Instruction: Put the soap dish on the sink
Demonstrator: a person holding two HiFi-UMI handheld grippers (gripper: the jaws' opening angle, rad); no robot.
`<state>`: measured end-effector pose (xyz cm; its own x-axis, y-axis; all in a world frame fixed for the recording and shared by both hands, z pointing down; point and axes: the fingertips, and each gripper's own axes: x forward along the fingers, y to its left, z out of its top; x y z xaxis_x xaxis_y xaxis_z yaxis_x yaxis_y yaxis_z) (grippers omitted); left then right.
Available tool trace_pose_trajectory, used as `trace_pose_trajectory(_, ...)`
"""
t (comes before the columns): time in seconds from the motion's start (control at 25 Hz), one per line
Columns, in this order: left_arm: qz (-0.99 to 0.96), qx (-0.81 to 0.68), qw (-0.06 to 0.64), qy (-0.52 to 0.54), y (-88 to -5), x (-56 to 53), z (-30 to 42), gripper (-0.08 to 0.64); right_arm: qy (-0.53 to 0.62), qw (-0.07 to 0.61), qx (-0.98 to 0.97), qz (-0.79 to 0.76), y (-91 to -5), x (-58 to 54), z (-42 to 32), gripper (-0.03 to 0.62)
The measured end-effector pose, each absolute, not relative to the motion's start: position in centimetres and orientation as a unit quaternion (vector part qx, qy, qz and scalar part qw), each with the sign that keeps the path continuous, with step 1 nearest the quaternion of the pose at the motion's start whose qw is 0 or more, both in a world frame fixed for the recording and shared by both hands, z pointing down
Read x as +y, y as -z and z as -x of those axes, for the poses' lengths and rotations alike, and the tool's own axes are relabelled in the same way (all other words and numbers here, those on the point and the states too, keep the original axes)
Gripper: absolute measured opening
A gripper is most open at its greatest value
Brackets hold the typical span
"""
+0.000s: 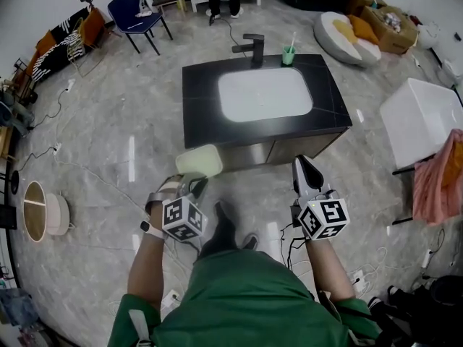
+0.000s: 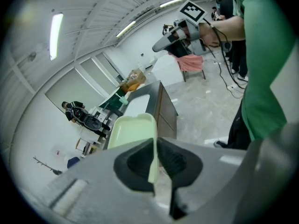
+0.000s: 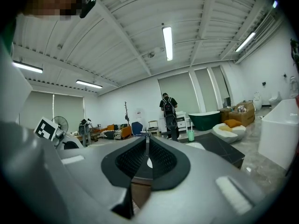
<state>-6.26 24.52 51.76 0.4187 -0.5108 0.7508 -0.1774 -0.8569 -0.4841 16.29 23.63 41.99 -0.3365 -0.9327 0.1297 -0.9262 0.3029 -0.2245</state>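
Polished grey stone floor (image 1: 108, 121), veined and glossy, with loose cables trailing across it.

Item 1. Black rectangular sink cabinet (image 1: 199, 85), matt dark top with square corners, brushed metallic front. A white rounded-rectangle basin (image 1: 264, 94), smooth and glazed, is sunk into the top.

Item 2. White box-shaped bathtub (image 1: 423, 114), hard and glossy, right of the cabinet and well apart from it. A pink crumpled cloth (image 1: 438, 179) hangs by its near end.

Item 3. Round white floor cushion (image 1: 340, 31), soft and slumped, carrying an orange pillow, beyond the cabinet's far right corner.

Item 4. Blue chair with thin black legs (image 1: 134, 13), far left.

Item 5. Left gripper (image 1: 192, 186), grey moulded plastic with black ribbed pads and a black-and-white marker cube. Its jaws are clamped on the thin rim of the soap dish, seen edge-on in the left gripper view (image 2: 154, 157).

Item 6. Right gripper (image 1: 307, 170), same build, held in front of the cabinet's near right corner. Its jaws are pressed together with nothing between them (image 3: 146, 146).

Item 7. Pale green rounded-rectangle plastic soap dish (image 1: 199, 161), shallow, smooth, with a raised lip (image 2: 133, 132). It is held in the air in front of the cabinet's near left corner, not on the top.

Item 8. Black angular faucet (image 1: 251, 48), upright at the basin's far edge.

Item 9. Mint-green cup (image 1: 289, 55), just right of the faucet, with a slim stick-like item standing in it.
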Motion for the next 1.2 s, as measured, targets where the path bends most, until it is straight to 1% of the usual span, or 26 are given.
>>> trace_pose_trajectory(0.68, 0.839, 0.172, 0.128, 0.5, -56.9, 9.9, 11.0, 0.023, 0.156, -0.035, 0.811, 0.563, -44.6, 7.1, -8.7, 0.021)
trace_pose_trajectory(0.88, 0.847, 0.159, 0.12, 0.493, -57.8, 5.8, 12.5, 0.023, 0.152, -0.052, 0.803, 0.575, -44.8, 2.6, -7.3, 0.021)
trace_pose_trajectory(1.2, 0.856, 0.141, 0.123, 0.482, -58.0, -0.1, 14.4, 0.023, 0.144, -0.056, 0.792, 0.591, -44.1, -3.0, -6.3, 0.021)
